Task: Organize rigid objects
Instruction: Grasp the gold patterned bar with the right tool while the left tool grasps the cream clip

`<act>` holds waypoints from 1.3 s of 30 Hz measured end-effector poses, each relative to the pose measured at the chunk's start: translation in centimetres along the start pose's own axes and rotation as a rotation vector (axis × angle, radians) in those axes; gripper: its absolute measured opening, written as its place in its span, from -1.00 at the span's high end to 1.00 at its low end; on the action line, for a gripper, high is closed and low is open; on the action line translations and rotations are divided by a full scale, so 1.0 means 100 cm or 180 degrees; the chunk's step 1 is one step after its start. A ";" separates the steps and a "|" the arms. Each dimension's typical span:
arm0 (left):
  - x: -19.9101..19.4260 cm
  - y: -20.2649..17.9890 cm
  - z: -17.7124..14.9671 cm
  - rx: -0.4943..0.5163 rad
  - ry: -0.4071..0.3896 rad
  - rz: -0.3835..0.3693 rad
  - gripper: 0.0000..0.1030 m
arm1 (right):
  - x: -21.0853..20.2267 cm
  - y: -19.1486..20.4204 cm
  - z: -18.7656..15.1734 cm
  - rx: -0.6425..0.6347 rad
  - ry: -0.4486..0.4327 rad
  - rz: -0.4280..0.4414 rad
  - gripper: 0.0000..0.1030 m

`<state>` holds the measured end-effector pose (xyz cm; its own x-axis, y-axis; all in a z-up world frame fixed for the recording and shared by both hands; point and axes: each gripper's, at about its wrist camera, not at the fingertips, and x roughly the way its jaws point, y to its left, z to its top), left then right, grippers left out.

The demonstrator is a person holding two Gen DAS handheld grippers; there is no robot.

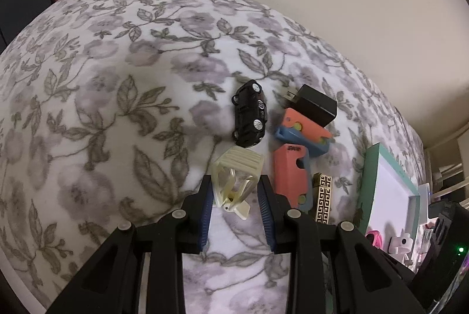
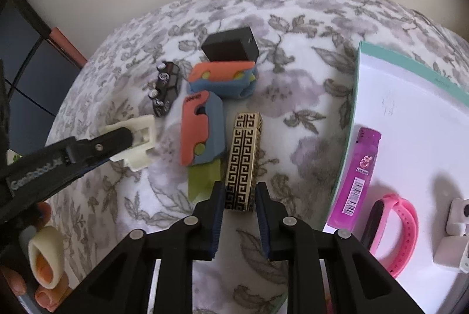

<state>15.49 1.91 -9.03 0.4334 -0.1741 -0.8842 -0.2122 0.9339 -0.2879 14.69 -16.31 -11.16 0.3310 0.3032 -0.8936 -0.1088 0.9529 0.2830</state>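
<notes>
Floral bedspread (image 1: 88,108); left jaws clamp cream clip (image 1: 234,176); right jaws clamp patterned box (image 2: 244,161).

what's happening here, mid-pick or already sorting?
Mid-pick. A person works a pair of tongs in each hand over a floral blanket. The left tongs are closed on a cream plastic clip; the right tongs are clamped on a black-and-gold patterned box. A toy car, charger and two orange-blue cutters lie loose. The white tray already holds a purple lighter and pink band.
</notes>
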 end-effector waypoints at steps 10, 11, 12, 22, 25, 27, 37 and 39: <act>0.008 0.009 0.001 -0.0059 0.0046 -0.0082 0.38 | 0.006 0.008 0.014 -0.0075 -0.0063 -0.0215 0.54; 0.008 0.010 0.001 -0.0065 0.0049 -0.0082 0.38 | 0.008 0.008 0.016 -0.0053 -0.0053 -0.0197 0.54; 0.008 0.010 0.001 -0.0067 0.0049 -0.0081 0.38 | 0.010 0.007 0.017 -0.0035 -0.0053 -0.0181 0.54; 0.023 0.017 0.001 -0.0116 0.0166 0.0035 0.42 | 0.019 0.010 0.026 -0.0066 -0.0058 -0.0241 0.27; 0.024 0.020 0.001 -0.0169 0.0171 -0.0025 0.42 | 0.019 0.008 0.027 -0.0107 -0.0057 -0.0400 0.09; 0.023 0.021 0.001 -0.0172 0.0145 -0.0011 0.42 | 0.016 0.007 0.028 -0.0084 -0.0076 -0.0430 0.09; 0.027 0.027 0.000 -0.0269 0.0084 -0.0168 0.42 | 0.030 0.017 0.032 -0.0194 -0.0121 -0.0663 0.08; 0.029 0.028 0.000 -0.0295 0.0089 -0.0202 0.42 | 0.033 0.024 0.030 -0.0338 -0.0145 -0.0794 0.08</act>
<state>16.12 3.96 -12.41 0.4243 -0.2419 -0.8726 -0.2657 0.8880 -0.3753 18.29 -13.00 -12.37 0.4014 0.0613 -0.9138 -0.1156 0.9932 0.0158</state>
